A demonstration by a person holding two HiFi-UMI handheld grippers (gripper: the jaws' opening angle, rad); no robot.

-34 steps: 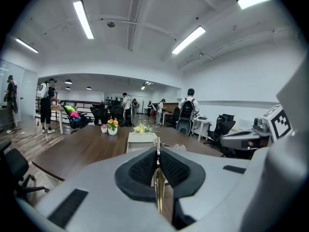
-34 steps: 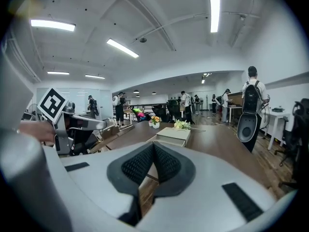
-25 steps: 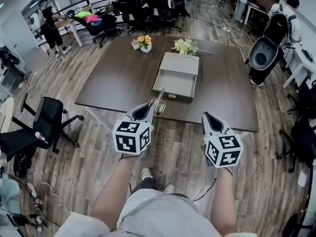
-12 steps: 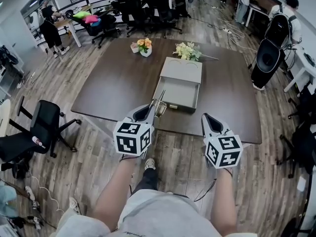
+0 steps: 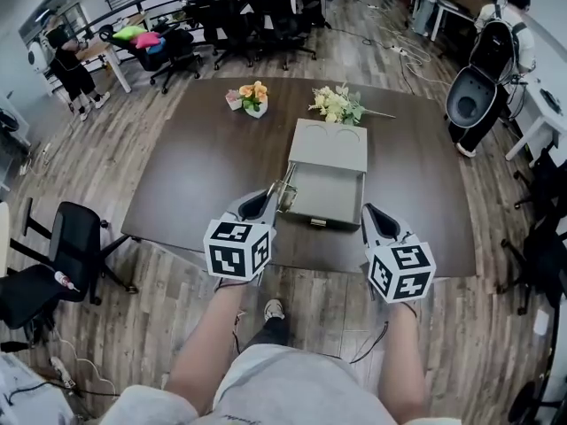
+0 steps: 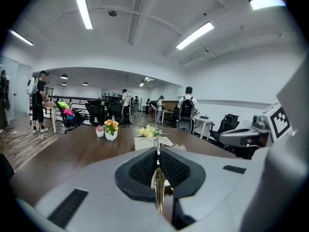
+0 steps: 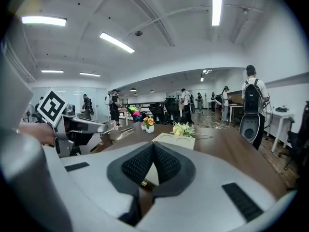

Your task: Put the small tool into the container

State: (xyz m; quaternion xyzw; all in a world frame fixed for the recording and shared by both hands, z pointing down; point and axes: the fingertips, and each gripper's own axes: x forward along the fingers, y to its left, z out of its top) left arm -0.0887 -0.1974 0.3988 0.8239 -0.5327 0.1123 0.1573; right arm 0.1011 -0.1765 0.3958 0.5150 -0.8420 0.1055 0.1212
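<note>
Left gripper [image 6: 157, 154] fingers clenched on small tool [image 5: 285, 188], right gripper [image 7: 153, 151] fingers pressed together, empty, container [image 5: 324, 180] just ahead

Long ceiling strip lights [image 6: 83, 6] high above the jaws give bright, even white light and burn out to glare in both gripper views. The dark counter [image 5: 204, 166] ahead of the jaws shows a soft sheen and only faint shadows. Every view bulges fisheye-wise, and the gripper views darken to black corners. The jaws themselves, close to the lens, look slightly soft.
</note>
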